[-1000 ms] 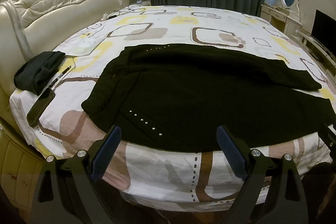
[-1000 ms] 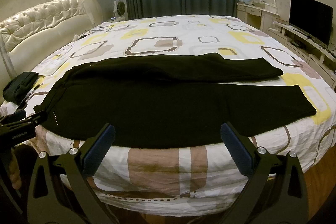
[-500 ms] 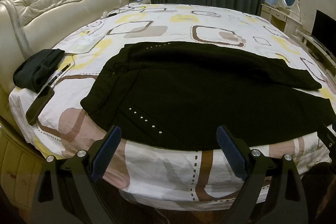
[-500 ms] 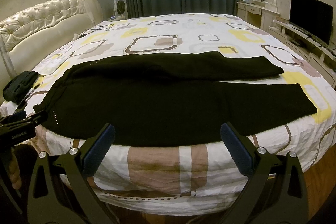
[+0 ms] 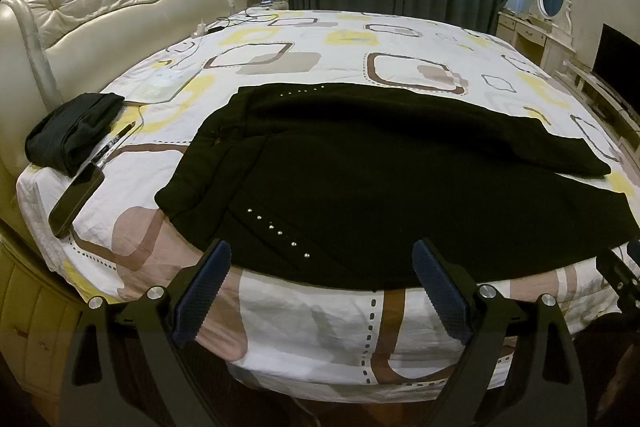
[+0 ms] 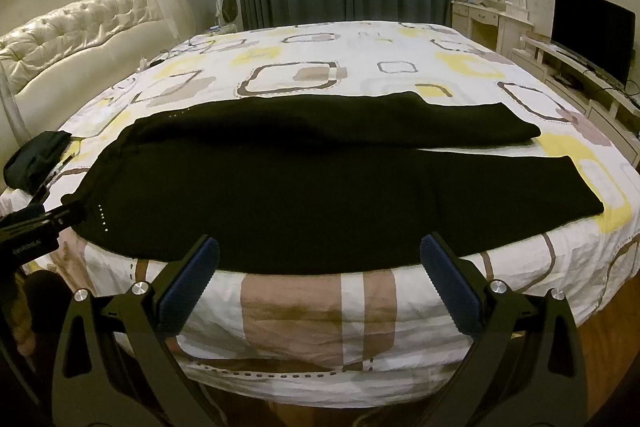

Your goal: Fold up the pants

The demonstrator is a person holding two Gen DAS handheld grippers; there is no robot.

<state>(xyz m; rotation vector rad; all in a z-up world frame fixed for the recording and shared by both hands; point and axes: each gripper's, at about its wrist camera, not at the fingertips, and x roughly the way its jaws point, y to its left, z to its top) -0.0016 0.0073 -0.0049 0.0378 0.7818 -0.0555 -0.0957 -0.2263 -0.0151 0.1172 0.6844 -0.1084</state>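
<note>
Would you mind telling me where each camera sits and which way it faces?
Left wrist: behind the open left gripper, off the bed's near edge, facing the waist end of the black pants; the right gripper's edge shows at right.
Right wrist: behind the open right gripper, facing the legs; the left gripper shows at left.
Shared: pants, bed, folded dark garment.

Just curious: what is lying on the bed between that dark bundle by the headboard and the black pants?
In the left wrist view, a phone and a pen lie beside the dark bundle; then bare patterned sheet up to the pants.
</note>
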